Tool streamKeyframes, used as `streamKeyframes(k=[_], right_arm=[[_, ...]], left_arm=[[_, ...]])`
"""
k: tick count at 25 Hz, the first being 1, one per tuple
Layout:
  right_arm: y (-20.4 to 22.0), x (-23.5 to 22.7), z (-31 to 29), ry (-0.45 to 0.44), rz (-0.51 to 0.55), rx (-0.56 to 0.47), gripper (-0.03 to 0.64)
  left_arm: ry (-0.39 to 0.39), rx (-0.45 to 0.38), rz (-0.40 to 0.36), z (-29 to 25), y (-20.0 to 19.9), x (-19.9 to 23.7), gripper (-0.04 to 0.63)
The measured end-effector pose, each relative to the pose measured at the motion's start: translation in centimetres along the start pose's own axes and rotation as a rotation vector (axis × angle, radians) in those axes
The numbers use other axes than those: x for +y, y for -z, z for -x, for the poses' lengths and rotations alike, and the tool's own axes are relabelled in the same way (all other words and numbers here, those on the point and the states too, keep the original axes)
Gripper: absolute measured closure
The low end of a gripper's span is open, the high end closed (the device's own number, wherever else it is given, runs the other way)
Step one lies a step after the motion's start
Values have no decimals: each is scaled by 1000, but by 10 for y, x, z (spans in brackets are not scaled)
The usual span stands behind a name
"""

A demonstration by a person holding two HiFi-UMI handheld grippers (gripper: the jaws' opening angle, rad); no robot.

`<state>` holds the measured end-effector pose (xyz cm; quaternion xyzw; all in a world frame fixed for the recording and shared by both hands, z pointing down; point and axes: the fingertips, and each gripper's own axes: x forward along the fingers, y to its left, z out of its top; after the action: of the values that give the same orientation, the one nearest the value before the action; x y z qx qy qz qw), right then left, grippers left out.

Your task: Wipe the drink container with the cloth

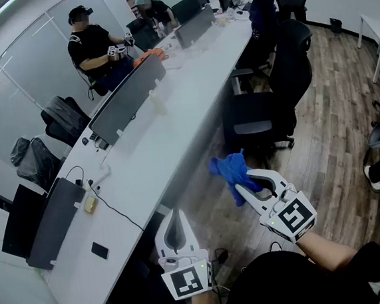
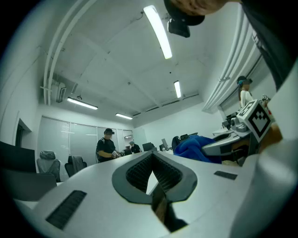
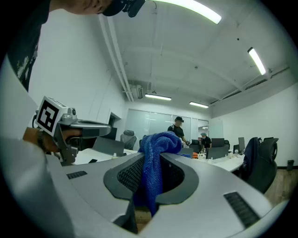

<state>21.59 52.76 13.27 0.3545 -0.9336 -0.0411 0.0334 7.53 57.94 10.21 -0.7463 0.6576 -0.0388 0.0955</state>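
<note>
White desk (image 1: 174, 123) runs up the left side, with 2 people (image 1: 93, 47) at its far end. Beside its near edge, the left tool (image 1: 175, 216) has its jaws pressed together, nothing between them. To its right, the right tool (image 1: 242, 191) pinches a blue cloth (image 1: 228, 166), which bunches out past the jaw tips, off the desk, near black office chairs (image 1: 272, 106).

Bright, even, lit from ceiling strip lights (image 2: 157, 30); mild sheen on the white surface (image 1: 176, 142). Heavy fisheye bending, dark corners in gripper views; left hand-held gripper (image 2: 152, 179) slightly soft.
</note>
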Motion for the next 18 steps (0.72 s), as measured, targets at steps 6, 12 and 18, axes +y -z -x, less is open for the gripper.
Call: streamKeyframes(k=[6, 12, 18], right_arm=[[1, -8, -4, -1, 7, -9, 552], [8, -17, 2, -1, -11, 12, 552], [35, -41, 22, -5, -36, 27, 552]], left_arm=[[5, -3, 1, -10, 1, -6, 592], [-1, 23, 12, -10, 14, -12, 592], [-19, 87, 23, -12, 36, -27, 592]])
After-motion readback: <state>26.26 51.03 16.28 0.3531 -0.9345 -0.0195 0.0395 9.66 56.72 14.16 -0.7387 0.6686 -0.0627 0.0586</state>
